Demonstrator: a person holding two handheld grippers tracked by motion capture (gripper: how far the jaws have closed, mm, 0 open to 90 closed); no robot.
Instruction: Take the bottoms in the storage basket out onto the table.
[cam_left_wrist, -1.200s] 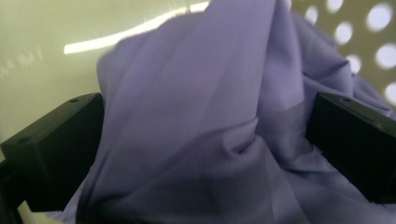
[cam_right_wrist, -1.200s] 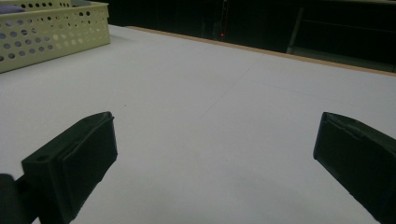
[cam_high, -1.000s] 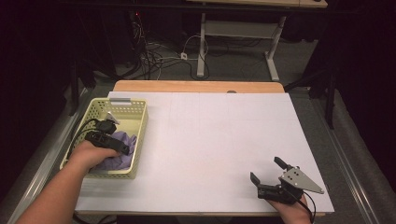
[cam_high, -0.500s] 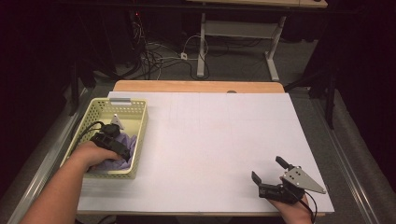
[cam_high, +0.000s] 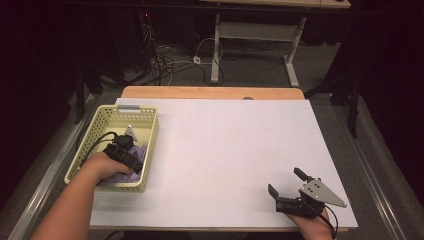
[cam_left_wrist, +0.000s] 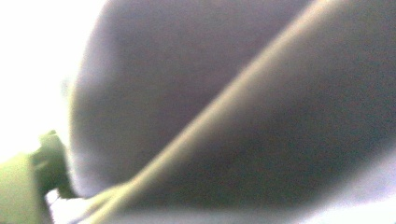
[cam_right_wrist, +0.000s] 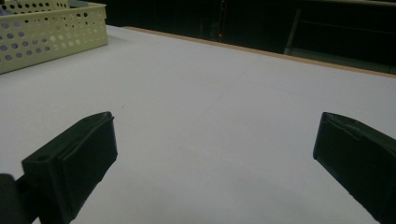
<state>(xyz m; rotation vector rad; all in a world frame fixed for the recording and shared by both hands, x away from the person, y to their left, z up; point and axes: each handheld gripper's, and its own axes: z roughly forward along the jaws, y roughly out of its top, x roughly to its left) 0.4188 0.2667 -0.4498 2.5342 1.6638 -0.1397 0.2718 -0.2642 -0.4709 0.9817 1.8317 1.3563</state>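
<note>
A pale yellow perforated basket (cam_high: 131, 111) stands at the table's left edge with purple cloth (cam_high: 141, 151) inside. My left gripper (cam_high: 131, 159) reaches down into the basket and is pushed against the cloth. Its jaws have just been closing. The left gripper view is a blur of purple cloth (cam_left_wrist: 210, 93) right at the lens, so I cannot tell whether cloth lies between the jaws. My right gripper (cam_high: 285, 181) rests low at the table's near right corner. It is open, and in the right gripper view nothing lies between its fingers (cam_right_wrist: 215, 154).
The white table top (cam_high: 225, 150) stretches between the two hands, with a wooden strip (cam_high: 210, 92) along its far edge. Cables and desk legs stand on the dark floor beyond. The basket (cam_right_wrist: 51, 32) shows far off in the right gripper view.
My left hand has sunk a little deeper into the basket, onto the purple cloth. The right gripper has stayed where it was, still open.
</note>
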